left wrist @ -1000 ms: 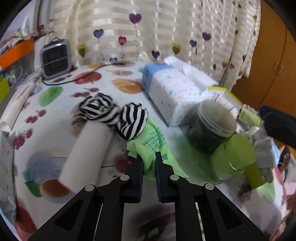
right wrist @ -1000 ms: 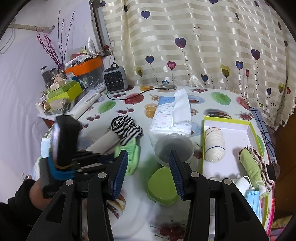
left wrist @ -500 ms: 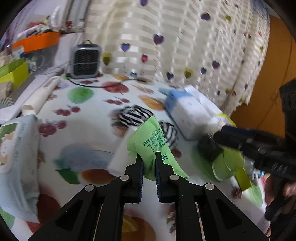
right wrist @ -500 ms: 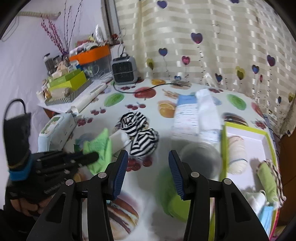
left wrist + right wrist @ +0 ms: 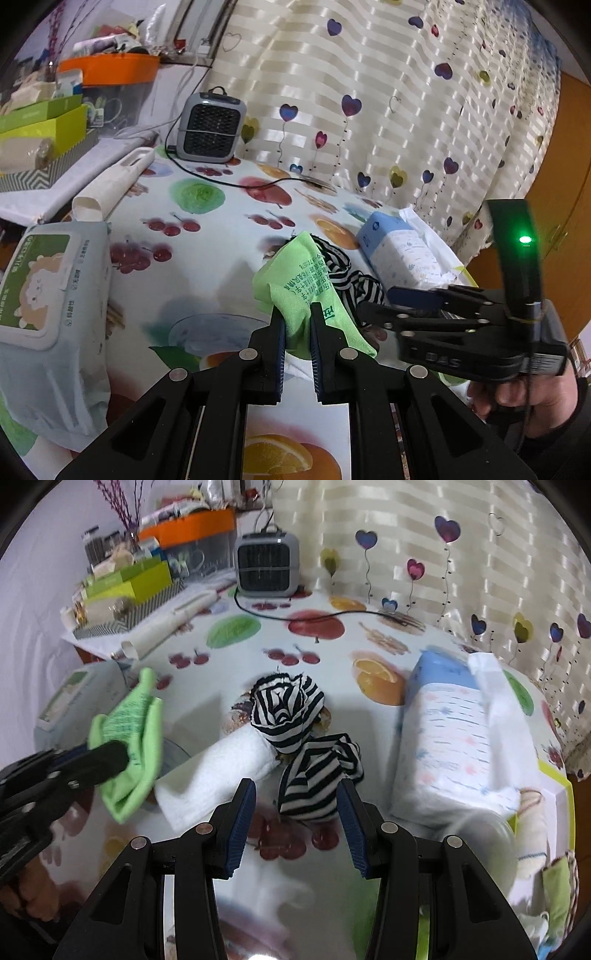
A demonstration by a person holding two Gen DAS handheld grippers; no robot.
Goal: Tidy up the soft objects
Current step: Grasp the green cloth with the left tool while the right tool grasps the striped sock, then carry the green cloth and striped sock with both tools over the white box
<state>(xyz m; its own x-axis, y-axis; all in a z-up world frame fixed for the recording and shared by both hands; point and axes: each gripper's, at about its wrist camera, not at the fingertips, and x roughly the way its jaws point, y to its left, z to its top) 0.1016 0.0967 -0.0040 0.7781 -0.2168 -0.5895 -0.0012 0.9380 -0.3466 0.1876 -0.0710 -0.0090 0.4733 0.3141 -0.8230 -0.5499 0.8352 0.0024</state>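
Left gripper (image 5: 297, 325) is clamped on the green cloth (image 5: 301, 280), lifted just left of the striped fabric (image 5: 295, 734); right gripper (image 5: 295, 812) hangs with fingers apart around the fabric's near end, nothing pinched.

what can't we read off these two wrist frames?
- Right wrist view: tray at the right edge is motion-blurred and cropped; contents unclear.
- Left wrist view: striped cloth mostly hidden behind the green cloth in the left gripper.
- Green cloth's print too small to read.
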